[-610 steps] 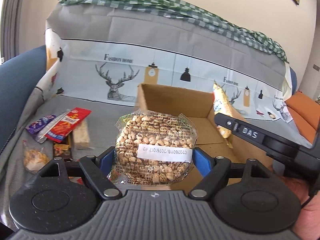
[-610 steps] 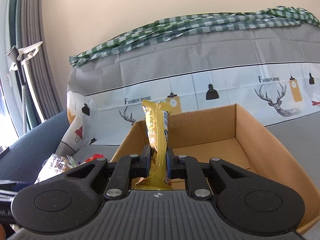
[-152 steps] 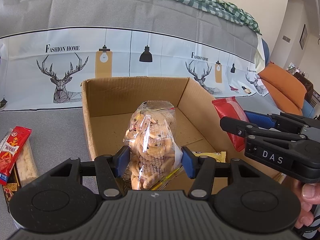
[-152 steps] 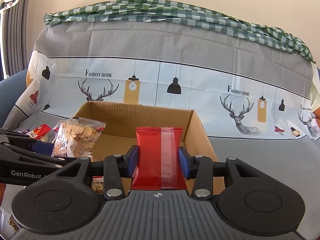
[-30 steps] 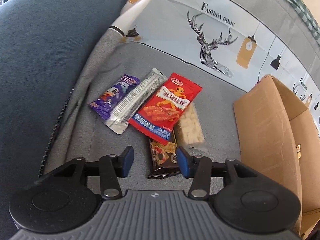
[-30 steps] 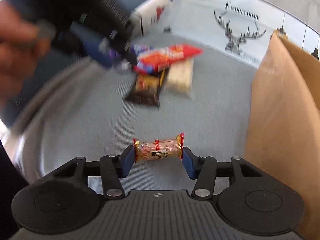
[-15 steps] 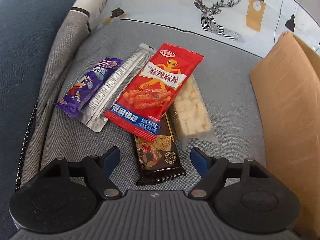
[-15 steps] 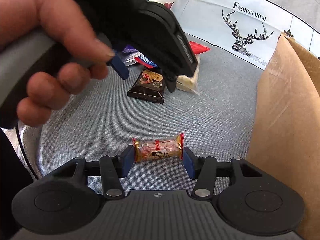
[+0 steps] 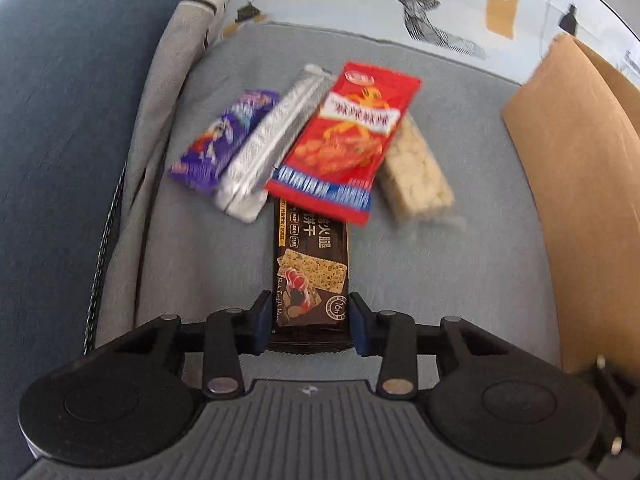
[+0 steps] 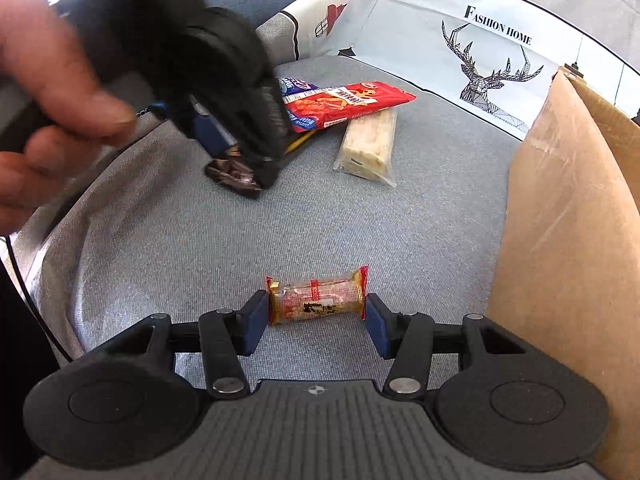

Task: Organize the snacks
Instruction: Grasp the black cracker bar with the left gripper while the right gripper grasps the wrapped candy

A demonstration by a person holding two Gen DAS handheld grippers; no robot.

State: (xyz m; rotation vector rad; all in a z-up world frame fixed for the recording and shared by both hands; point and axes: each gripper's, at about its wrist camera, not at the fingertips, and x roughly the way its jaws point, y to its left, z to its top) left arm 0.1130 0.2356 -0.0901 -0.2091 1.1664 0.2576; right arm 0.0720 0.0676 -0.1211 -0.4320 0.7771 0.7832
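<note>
My left gripper (image 9: 307, 324) is shut on the near end of a dark brown cracker bar (image 9: 310, 276), whose far end lies under a red snack packet (image 9: 346, 140). Beside them lie a purple packet (image 9: 224, 140), a silver packet (image 9: 272, 144) and a clear bag of pale puffs (image 9: 416, 172). My right gripper (image 10: 316, 322) has its jaws against both ends of a small clear red-and-gold snack roll (image 10: 318, 294) on the grey sofa seat. The left gripper (image 10: 244, 156) also shows in the right wrist view, with the hand holding it.
An open cardboard box (image 9: 576, 160) stands to the right; its wall is close to my right gripper (image 10: 568, 240). The blue sofa arm (image 9: 72, 120) rises on the left. The deer-print cover (image 10: 492, 64) drapes the sofa back.
My left gripper moved forward and down and closed on the dark cracker bar. My right gripper stayed around the small snack roll and its jaws drew in against the ends.
</note>
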